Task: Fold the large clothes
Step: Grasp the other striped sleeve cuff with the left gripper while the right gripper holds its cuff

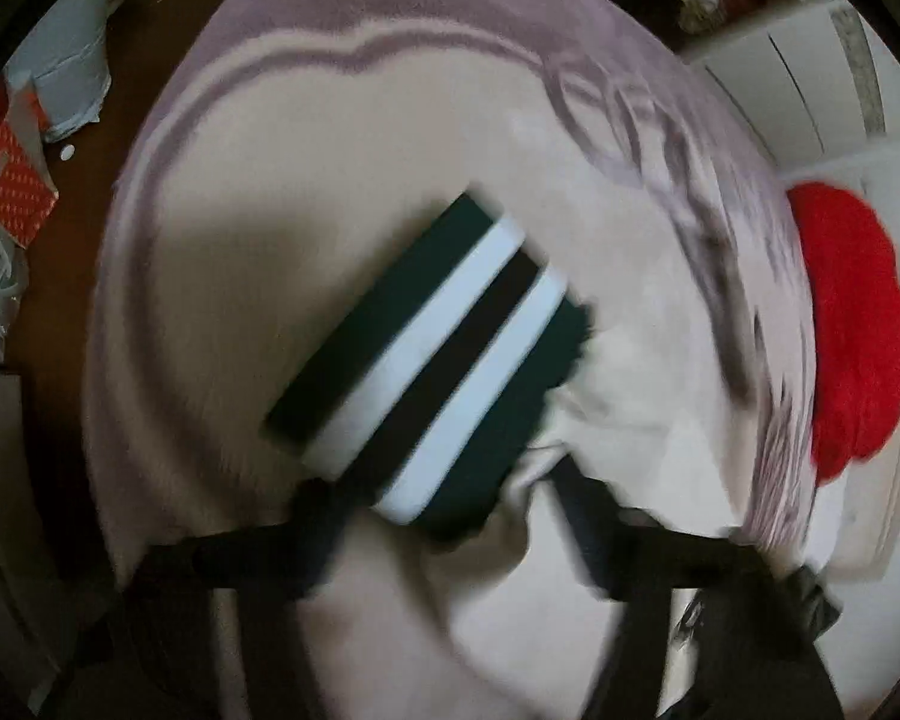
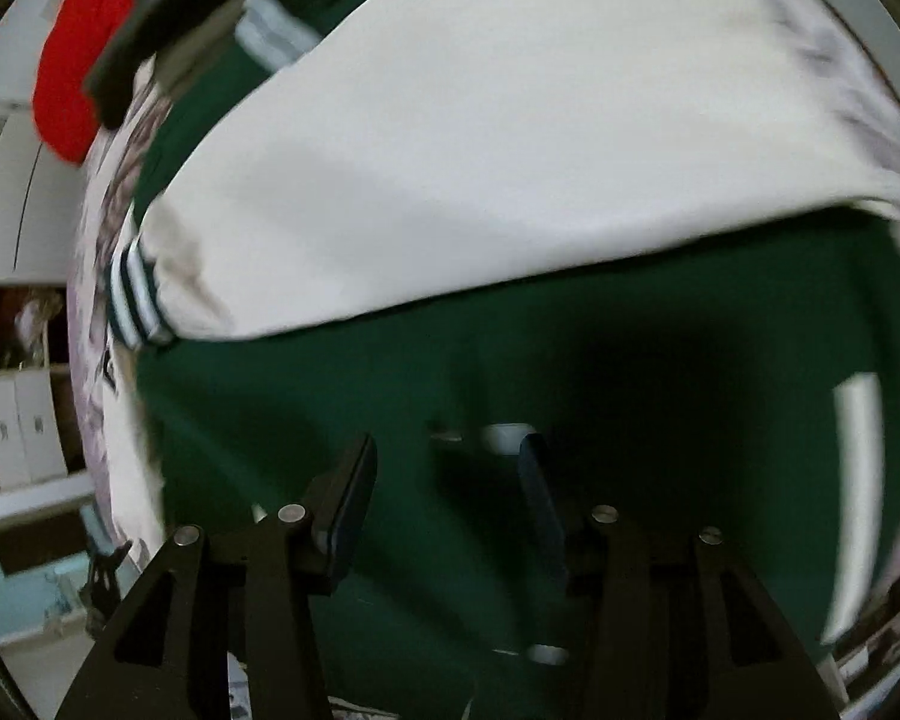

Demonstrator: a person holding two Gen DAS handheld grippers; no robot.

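Observation:
A green jacket with cream sleeves lies on a lilac bedspread (image 1: 390, 18). In the left wrist view its striped cuff (image 1: 426, 354), green, white and black, runs down between the blurred fingers of my left gripper (image 1: 450, 498). The jaws stand apart on either side of the cuff's sleeve end, and I see no pinch. In the right wrist view my right gripper (image 2: 444, 480) hangs open just above the green jacket body (image 2: 630, 360), with nothing between its fingers. A cream sleeve (image 2: 480, 150) lies folded across the body, its cuff (image 2: 135, 306) at the left.
A red cloth (image 1: 852, 324) lies beyond the bed's right edge on a white surface. White drawers (image 1: 780, 78) stand behind it. An orange box (image 1: 6, 180) and a light blue cloth (image 1: 66, 72) lie on the dark floor at left. Shelves (image 2: 18, 420) stand at the left in the right wrist view.

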